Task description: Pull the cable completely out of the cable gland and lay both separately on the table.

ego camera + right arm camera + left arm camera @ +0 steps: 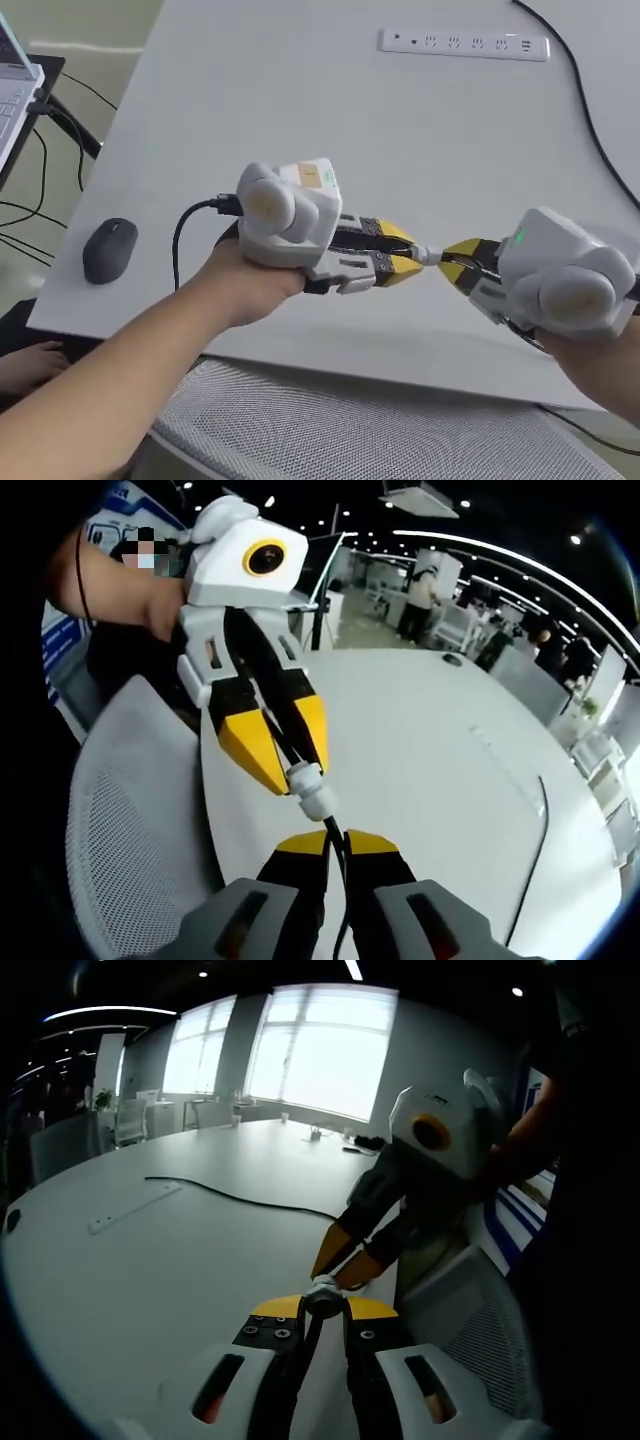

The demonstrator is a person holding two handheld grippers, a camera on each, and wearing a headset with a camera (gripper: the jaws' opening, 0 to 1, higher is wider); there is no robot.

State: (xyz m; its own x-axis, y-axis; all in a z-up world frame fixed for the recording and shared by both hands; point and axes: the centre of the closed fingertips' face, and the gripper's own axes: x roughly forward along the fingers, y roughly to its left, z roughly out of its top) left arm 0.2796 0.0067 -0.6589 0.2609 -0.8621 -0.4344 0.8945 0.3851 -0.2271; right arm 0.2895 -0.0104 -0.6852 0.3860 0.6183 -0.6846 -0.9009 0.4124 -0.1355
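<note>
A black cable (331, 824) is being pinched by the right gripper (337, 841), jaws closed, while the white cable gland (312, 787) is being clamped by the left gripper (293, 764).

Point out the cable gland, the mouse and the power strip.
cable gland (312, 790): right gripper view, on its white body.
mouse (109, 249): head view, middle of its dark back.
power strip (464, 44): head view, middle of its white top face.

White table (300, 100), power strip (464, 44), black mouse (109, 249), grey mesh chair (330, 425)
</note>
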